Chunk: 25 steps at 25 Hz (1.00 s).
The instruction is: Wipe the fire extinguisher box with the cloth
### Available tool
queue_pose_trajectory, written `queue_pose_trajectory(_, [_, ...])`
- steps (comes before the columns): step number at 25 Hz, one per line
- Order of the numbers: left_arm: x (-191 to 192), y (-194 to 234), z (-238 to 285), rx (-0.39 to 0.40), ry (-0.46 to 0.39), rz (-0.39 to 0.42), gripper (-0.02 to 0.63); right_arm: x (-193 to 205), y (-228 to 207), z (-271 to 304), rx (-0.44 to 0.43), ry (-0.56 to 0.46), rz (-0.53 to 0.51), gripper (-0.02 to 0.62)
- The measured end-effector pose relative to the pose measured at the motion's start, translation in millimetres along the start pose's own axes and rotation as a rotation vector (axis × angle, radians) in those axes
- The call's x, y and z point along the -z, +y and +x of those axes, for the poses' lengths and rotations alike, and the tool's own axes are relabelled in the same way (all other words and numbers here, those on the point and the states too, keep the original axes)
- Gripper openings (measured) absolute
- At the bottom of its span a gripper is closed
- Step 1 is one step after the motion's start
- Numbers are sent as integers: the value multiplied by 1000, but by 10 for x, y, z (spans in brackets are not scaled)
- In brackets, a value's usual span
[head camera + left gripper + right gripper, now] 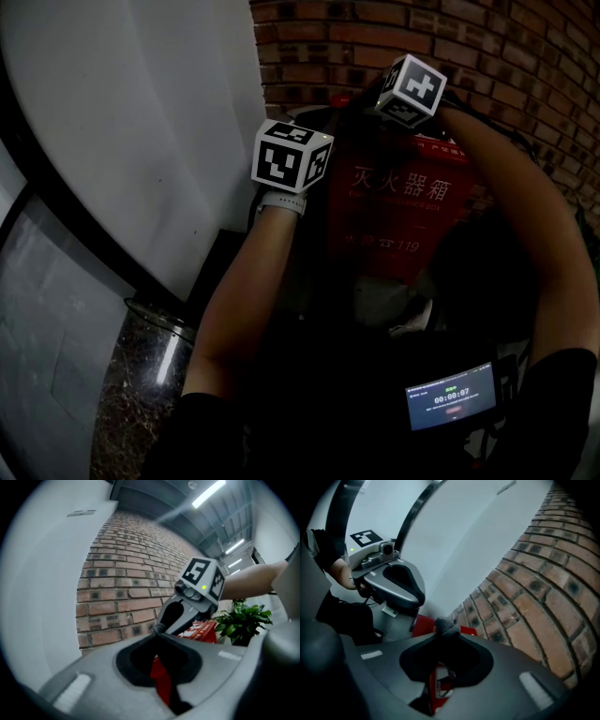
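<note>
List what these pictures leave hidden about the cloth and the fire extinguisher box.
- Cloth: only a grey tuft shows in the right gripper view. The shut jaws of the right gripper cover the rest.
- Fire extinguisher box: in the head view, its lower part is lost in darkness.
- Screen: in the head view, its text is too small to read.

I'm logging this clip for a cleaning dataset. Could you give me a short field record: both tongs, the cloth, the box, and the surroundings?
left tongs: closed, nothing clearly between them
right tongs: closed on a grey cloth
fire extinguisher box: red, pale lettering, standing against the brick wall
cloth touching box: cannot tell
position: both tongs held up near the top of the box
other: potted plant; timer screen at the person's chest
</note>
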<state>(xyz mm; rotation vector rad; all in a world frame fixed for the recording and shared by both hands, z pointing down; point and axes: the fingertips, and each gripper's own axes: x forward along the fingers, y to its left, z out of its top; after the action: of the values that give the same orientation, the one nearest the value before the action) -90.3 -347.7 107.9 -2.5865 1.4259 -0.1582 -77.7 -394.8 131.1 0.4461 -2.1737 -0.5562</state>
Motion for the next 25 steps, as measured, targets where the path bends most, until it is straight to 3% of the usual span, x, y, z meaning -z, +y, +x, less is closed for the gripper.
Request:
queue_pose_trajectory(7, [-48, 6, 322, 22, 19, 7, 3, 415, -758, 15, 177, 89, 14, 57])
queue_pose_trajectory(12, [-78, 53, 581, 32, 53, 58, 3, 762, -1070, 235, 264, 194, -23, 58])
queue_pose_trajectory(17, [10, 56, 693, 52, 76, 67, 3, 944, -848, 523, 155, 237, -9, 55])
queue_pose_trajectory(25, [206, 0, 616, 50, 114, 64, 3, 796, -505, 409, 63, 175, 35, 55])
